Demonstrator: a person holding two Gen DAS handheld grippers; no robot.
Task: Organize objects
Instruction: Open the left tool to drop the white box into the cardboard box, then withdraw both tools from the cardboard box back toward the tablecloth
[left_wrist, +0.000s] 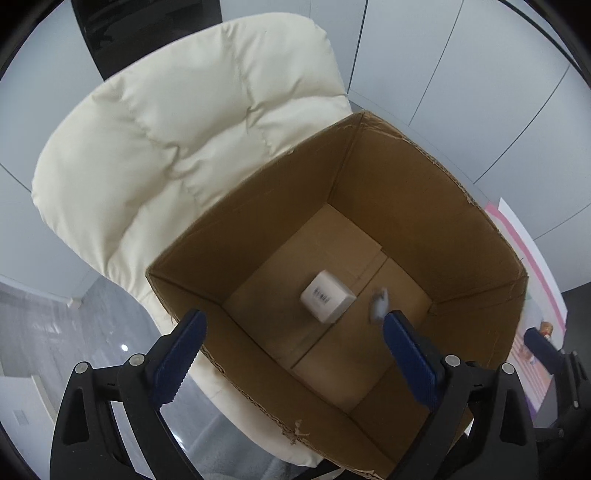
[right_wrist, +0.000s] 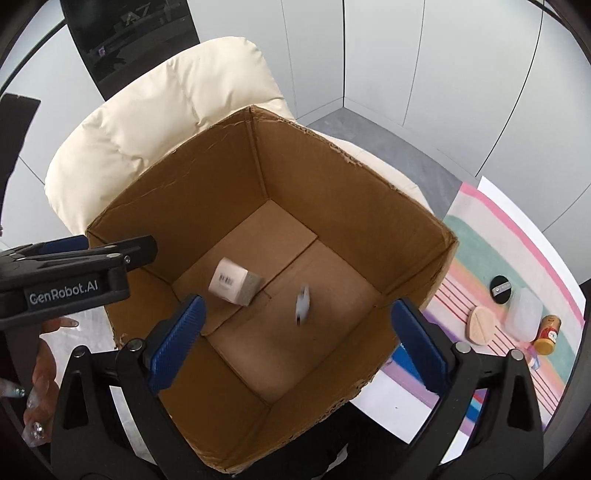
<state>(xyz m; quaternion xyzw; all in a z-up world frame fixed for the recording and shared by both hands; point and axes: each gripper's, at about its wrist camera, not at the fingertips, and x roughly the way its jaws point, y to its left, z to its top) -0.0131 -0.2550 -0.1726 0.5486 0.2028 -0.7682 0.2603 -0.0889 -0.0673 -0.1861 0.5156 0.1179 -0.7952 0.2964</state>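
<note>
- Landmark: open cardboard box (left_wrist: 424, 206), flaps up, sitting on a cream padded chair (left_wrist: 166, 129).
- Left gripper (left_wrist: 291, 354): above the near-left rim of the box, pointing steeply down into it. Jaws spread wide, nothing between the blue pads. Released.
- Right gripper (right_wrist: 295, 343): above the near rim of the box, also aimed down inside. Jaws spread wide, nothing gripped. Released.
- Small white carton (right_wrist: 234, 282) with a barcode label: inside the box, tilted on an edge near the centre seam of the floor. Free of both grippers.
- Small white-and-blue item (right_wrist: 303, 304): inside the box, right of the carton; smeared by motion blur, identity not readable. Cannot tell whether it touches the floor.
- In the right wrist view the left gripper's body crosses the box's left rim; fingers of the person's hand (right_wrist: 44, 373) show below it.
- Right of the box, on a striped mat (right_wrist: 480, 236): black round disc (right_wrist: 500, 290), tan wedge-shaped piece (right_wrist: 480, 325), translucent container (right_wrist: 524, 314), amber jar (right_wrist: 548, 334) lying on its side.
</note>
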